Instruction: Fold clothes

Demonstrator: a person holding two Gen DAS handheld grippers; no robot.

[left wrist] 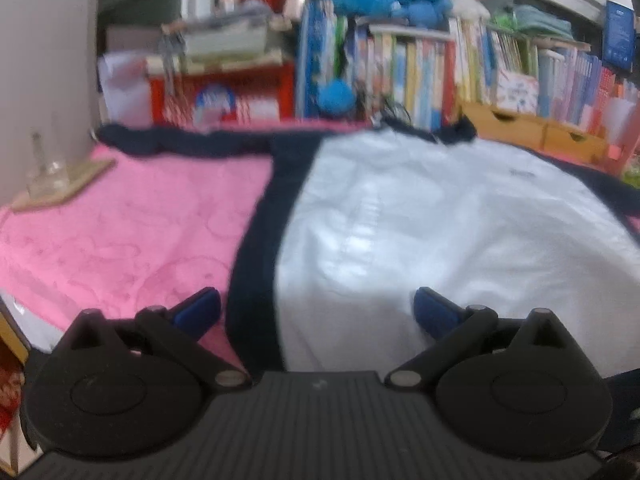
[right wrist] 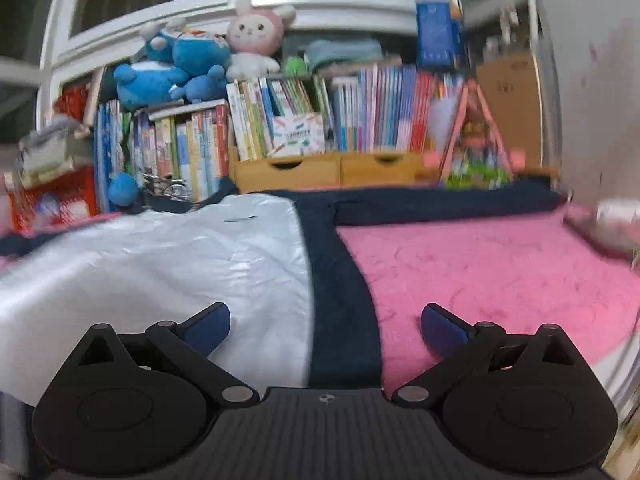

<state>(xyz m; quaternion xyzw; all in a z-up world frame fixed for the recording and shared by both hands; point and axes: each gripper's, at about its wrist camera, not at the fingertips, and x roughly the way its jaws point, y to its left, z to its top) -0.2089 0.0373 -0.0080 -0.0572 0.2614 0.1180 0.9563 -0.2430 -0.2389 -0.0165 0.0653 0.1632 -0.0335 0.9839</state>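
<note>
A: Why is the left gripper (left wrist: 316,308) spread wide, holding nothing?

B: It straddles the navy side edge of the white jacket (left wrist: 440,220), lying flat on the pink cloth (left wrist: 120,220); the right gripper (right wrist: 326,322), equally spread, mirrors it, probably to fold.

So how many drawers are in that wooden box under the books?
2. Left drawer and right drawer sit side by side under the books, behind the garment. More could be hidden further right.
</note>
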